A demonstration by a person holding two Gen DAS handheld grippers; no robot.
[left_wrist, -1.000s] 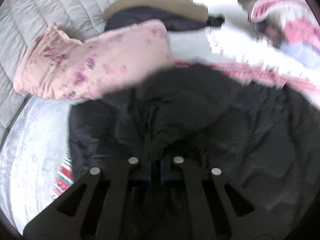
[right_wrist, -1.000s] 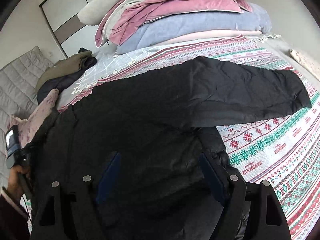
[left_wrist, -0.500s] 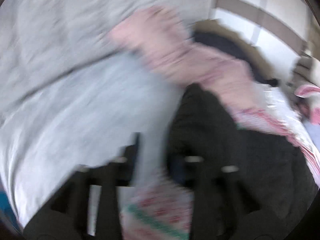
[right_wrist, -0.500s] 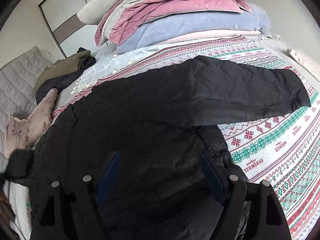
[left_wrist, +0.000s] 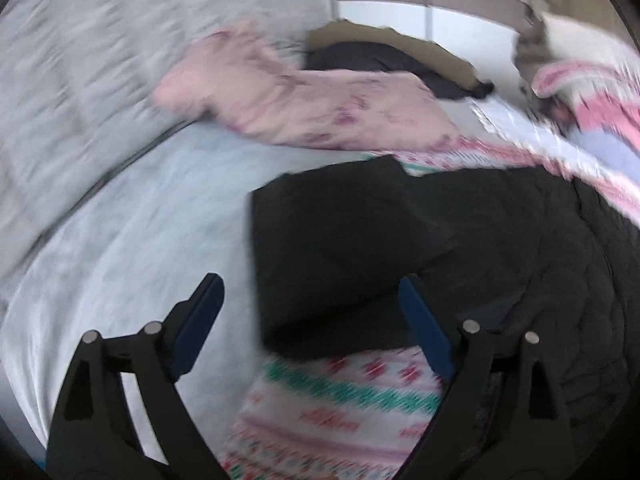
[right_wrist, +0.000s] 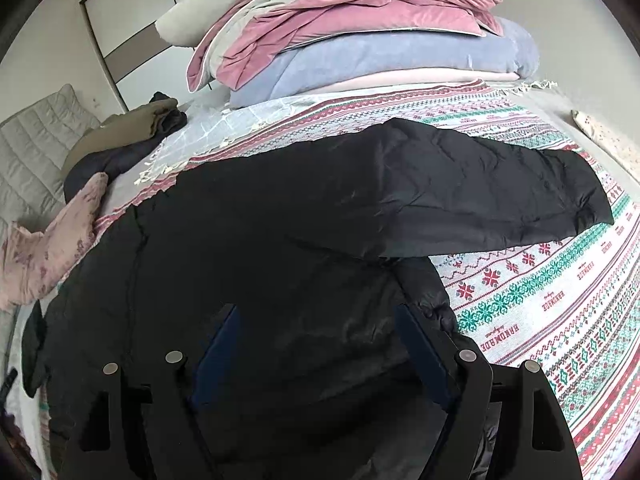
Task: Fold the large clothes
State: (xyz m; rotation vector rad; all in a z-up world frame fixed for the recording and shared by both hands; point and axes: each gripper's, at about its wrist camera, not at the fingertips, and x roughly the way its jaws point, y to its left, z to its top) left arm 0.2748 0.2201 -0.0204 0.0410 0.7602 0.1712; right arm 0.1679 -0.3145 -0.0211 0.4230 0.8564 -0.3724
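Left wrist view, blurred: the left gripper (left_wrist: 310,300) has just been opening its jaws, and they stand wide apart, gripping nothing. Between and beyond them lies one sleeve (left_wrist: 340,248) of the black padded jacket, its blunt cuff end pointing left onto a pale grey bedsheet (left_wrist: 132,264). A pink floral garment (left_wrist: 312,108) lies beyond.

Right wrist view, sharp: the right gripper (right_wrist: 316,332) hangs over the black padded jacket (right_wrist: 248,256), fingers spread, not pinching. The jacket lies flat across the patterned woven bedspread (right_wrist: 560,300), its other sleeve (right_wrist: 480,196) stretched out rightward. Only here shows the stack of folded blankets (right_wrist: 360,40) behind.
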